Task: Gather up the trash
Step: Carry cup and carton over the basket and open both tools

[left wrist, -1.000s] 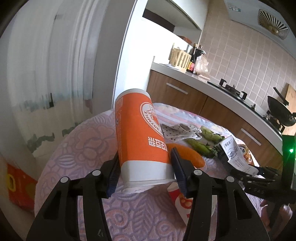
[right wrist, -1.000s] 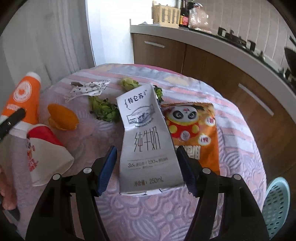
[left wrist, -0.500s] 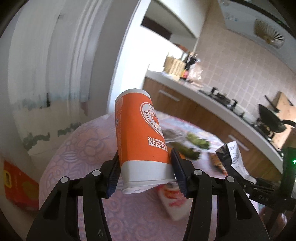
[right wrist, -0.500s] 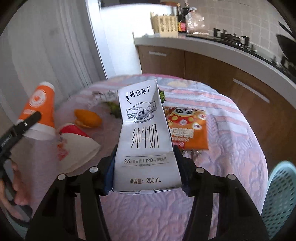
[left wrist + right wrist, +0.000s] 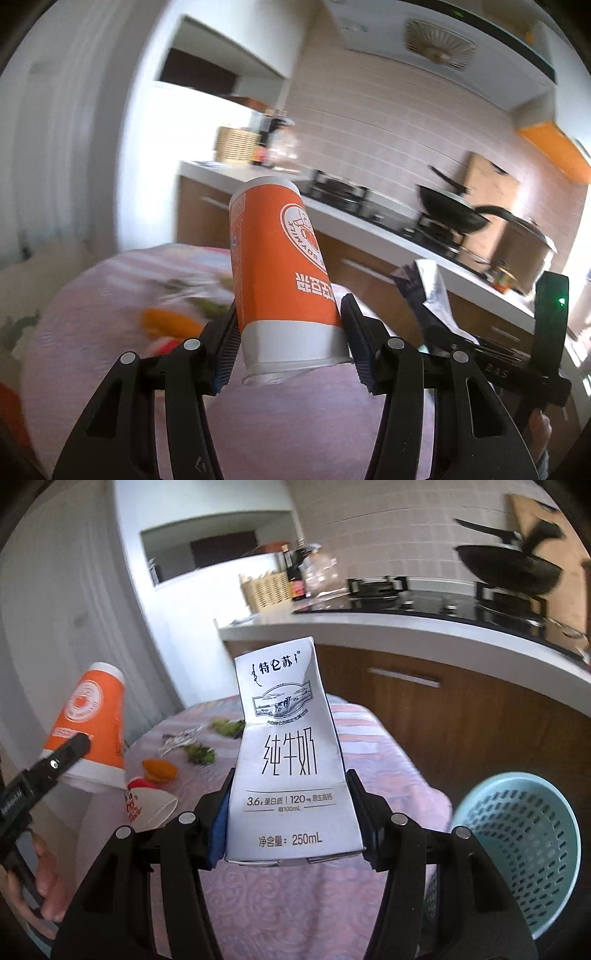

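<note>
Left gripper [image 5: 290, 345]: clenched on tall orange-and-white paper cup [image 5: 280, 273].
Right gripper [image 5: 290, 829]: grasping white cardboard milk carton [image 5: 290, 760].
Light-blue perforated plastic basket [image 5: 517, 849]: at 4 o'clock.

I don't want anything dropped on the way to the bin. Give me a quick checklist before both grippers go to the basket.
1. Left gripper clamps the orange cup at its white end: ok.
2. Right gripper grips the milk carton near its base: ok.
3. Both items lifted off the table: ok.
4. Blue basket open, in view beside the table: ok.
5. Basket's contents: cannot tell.
6. Table cleared: not ok; red-and-white cup, orange peel, greens remain.
</note>
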`<action>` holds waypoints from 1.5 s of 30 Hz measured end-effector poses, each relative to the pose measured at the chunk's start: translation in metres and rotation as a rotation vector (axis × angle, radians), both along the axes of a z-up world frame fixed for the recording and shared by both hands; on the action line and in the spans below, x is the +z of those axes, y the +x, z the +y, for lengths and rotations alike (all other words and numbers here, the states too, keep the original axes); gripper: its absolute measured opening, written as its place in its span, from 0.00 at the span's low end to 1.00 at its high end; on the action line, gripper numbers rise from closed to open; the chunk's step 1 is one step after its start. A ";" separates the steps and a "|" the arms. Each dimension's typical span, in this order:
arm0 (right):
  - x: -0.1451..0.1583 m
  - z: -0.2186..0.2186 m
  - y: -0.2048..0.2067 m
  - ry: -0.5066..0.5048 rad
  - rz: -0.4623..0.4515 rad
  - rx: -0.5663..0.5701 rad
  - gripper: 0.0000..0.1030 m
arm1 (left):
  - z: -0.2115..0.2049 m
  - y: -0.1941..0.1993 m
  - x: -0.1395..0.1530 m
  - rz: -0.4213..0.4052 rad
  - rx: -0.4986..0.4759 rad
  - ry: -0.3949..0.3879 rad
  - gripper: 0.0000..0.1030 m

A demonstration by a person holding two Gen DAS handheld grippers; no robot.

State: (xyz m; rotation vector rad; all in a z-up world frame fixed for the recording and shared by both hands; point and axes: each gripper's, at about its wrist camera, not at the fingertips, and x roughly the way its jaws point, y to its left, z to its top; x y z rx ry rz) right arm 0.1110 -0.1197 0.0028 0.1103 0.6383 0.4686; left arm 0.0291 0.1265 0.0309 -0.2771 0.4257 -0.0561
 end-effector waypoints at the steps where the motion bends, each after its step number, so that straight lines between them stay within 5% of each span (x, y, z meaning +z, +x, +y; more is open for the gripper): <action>1: 0.002 -0.012 -0.002 0.002 -0.008 -0.023 0.51 | -0.016 0.005 0.003 0.000 -0.024 0.014 0.49; 7: 0.005 -0.066 -0.019 -0.086 -0.063 -0.194 0.51 | -0.093 0.024 0.006 0.003 -0.148 0.086 0.49; 14: -0.016 -0.152 -0.020 -0.069 0.000 -0.370 0.51 | -0.198 0.054 -0.012 0.047 -0.309 0.183 0.49; 22: -0.068 -0.245 -0.015 -0.025 0.158 -0.538 0.51 | -0.286 0.102 -0.063 0.240 -0.530 0.118 0.50; 31: -0.118 -0.281 -0.003 0.035 0.298 -0.552 0.52 | -0.317 0.128 -0.121 0.406 -0.557 0.111 0.55; 34: -0.124 -0.282 0.001 0.051 0.323 -0.539 0.52 | -0.316 0.129 -0.124 0.405 -0.525 0.123 0.74; 45: -0.105 -0.260 0.004 0.034 0.276 -0.514 0.52 | -0.269 0.115 -0.102 0.342 -0.484 0.079 0.74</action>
